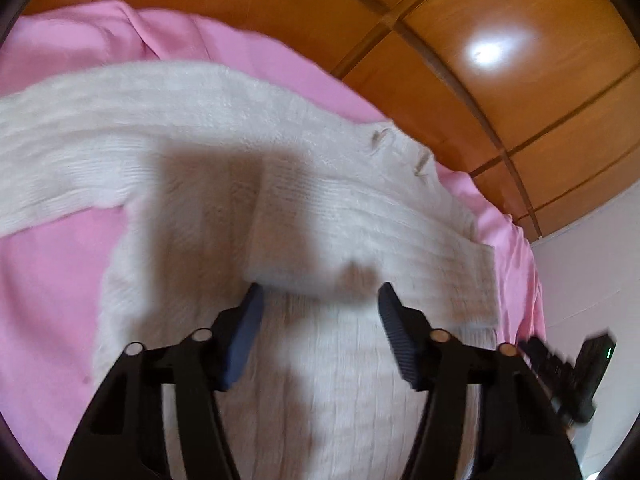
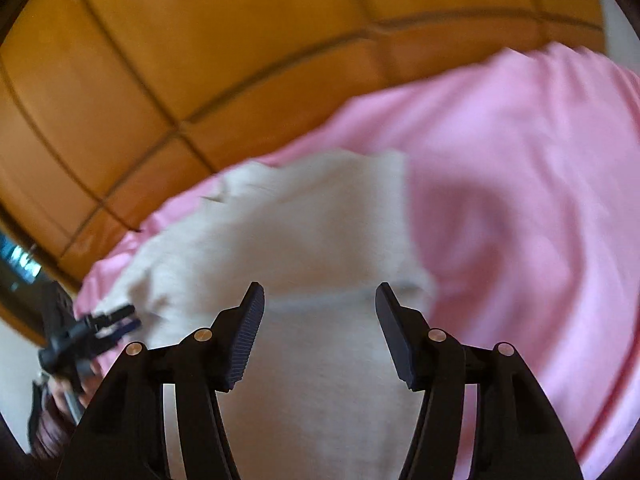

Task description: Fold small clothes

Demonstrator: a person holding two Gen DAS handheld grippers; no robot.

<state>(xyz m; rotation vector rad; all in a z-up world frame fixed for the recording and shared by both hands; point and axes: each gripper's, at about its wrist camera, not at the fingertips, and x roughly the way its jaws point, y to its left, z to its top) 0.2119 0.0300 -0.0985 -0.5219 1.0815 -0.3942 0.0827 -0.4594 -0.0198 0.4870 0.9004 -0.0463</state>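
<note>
A white knitted sweater (image 1: 320,208) lies flat on a pink bedsheet (image 1: 48,280). One sleeve (image 1: 380,232) is folded across its body, and the other sleeve (image 1: 80,128) stretches off to the left. My left gripper (image 1: 320,292) hovers open over the body, just below the folded sleeve's edge, with nothing between its fingers. In the right wrist view the sweater (image 2: 320,240) is blurred. My right gripper (image 2: 320,292) is open above it and grips nothing. Each gripper shows in the other's view: the right gripper (image 1: 560,376) at the right edge, the left gripper (image 2: 92,332) at the lower left.
Orange-brown wooden panels (image 1: 500,80) rise behind the bed. A white wall (image 1: 592,260) stands at the right. The pink sheet (image 2: 520,200) spreads wide to the right of the sweater. A person's hand (image 2: 68,392) holds the left gripper.
</note>
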